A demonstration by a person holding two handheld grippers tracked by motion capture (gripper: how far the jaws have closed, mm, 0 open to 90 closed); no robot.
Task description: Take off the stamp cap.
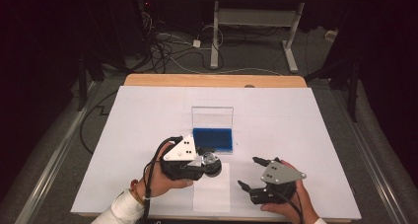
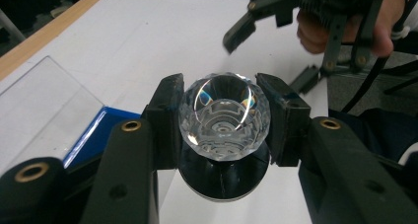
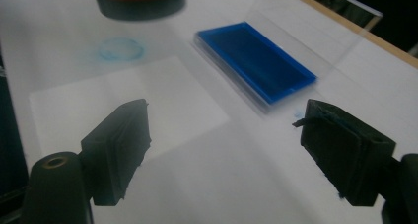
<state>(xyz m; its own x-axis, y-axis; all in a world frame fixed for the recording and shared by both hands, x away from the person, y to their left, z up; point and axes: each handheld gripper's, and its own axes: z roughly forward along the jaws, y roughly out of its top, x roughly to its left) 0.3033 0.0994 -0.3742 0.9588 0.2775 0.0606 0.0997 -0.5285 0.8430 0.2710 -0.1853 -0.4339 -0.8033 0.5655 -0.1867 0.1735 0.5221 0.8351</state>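
The faceted crystal knob (image 2: 224, 116) of a stamp with a black round base (image 2: 224, 177) looked slick, so it might have slipped or twisted out and smeared ink on the white sheet (image 1: 148, 120). The left gripper (image 1: 207, 161) was clamped on that knob, just in front of the open blue ink pad (image 1: 212, 139). To the right, the right gripper (image 1: 249, 173) hung spread wide, empty, above the small paper (image 3: 128, 103).

Faceted clear glass stamp handle (image 2: 224, 116), glossy; matt black plastic claw pads (image 2: 166, 120); blue ink pad (image 1: 212, 139) matt.
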